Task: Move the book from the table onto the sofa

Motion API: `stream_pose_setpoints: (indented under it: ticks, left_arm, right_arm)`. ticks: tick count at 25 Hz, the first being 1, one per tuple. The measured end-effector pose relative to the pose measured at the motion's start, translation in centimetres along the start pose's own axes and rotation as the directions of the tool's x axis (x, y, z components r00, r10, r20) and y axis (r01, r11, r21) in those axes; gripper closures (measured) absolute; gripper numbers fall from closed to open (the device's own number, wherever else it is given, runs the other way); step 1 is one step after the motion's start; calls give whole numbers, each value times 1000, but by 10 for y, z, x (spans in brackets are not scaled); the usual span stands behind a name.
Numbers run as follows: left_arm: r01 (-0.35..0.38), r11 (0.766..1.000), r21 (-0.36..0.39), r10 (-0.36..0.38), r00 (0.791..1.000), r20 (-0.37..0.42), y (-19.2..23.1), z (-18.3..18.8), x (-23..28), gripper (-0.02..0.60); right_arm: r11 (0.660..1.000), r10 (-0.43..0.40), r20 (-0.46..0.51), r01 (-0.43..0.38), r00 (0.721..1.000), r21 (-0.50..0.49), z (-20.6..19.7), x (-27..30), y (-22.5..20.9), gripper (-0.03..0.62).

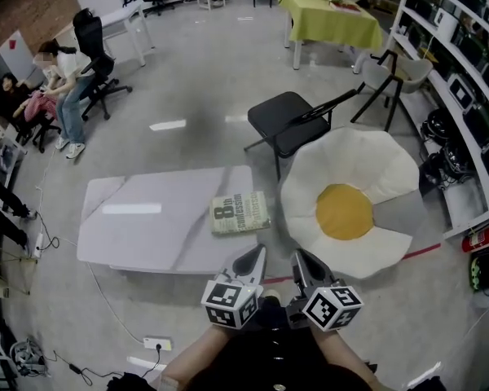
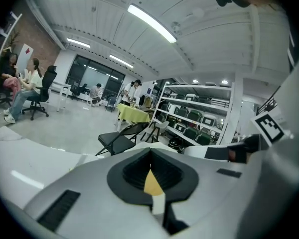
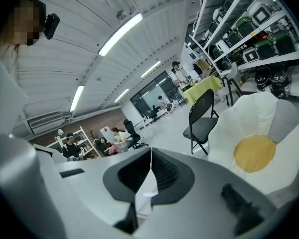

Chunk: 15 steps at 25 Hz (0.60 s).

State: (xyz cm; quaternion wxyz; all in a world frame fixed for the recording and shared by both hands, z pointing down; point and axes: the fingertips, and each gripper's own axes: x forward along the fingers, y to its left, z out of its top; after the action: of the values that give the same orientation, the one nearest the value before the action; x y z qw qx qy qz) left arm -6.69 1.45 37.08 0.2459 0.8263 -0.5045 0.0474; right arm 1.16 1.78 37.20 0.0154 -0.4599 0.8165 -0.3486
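Head view: closed pale book (image 1: 240,213), dark lettering, lying flat.

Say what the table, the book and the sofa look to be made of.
Table: pale stone or stone-look laminate, glossy; it shows grey veins and reflected lights.
Book: paper with a printed cover, seemingly matte; no glare on it.
Sofa: stuffed fabric, probably plush; it has puffy white lobes and a yellow centre.

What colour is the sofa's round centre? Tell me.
Yellow centre, white sofa; best in head view.
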Motion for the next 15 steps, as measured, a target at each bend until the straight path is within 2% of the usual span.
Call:
stream_pose_setpoints:
  ticks: [5,10,15]
  left_arm:
    - [-43,999,-20,43,999,7,26,8,25,571]
    - [-37,999,12,37,999,-11,51,14,55,571]
    - [-35,999,-1,35,999,-19,85,8,86,571]
  right_arm:
    - [1000,19,-76,-18,997,10,-4,31,-14,583]
    - [998,55,-112,-51,992,45,0,73,-26,583]
    - [996,84,-160,-78,984,47,-4,122,-39,583]
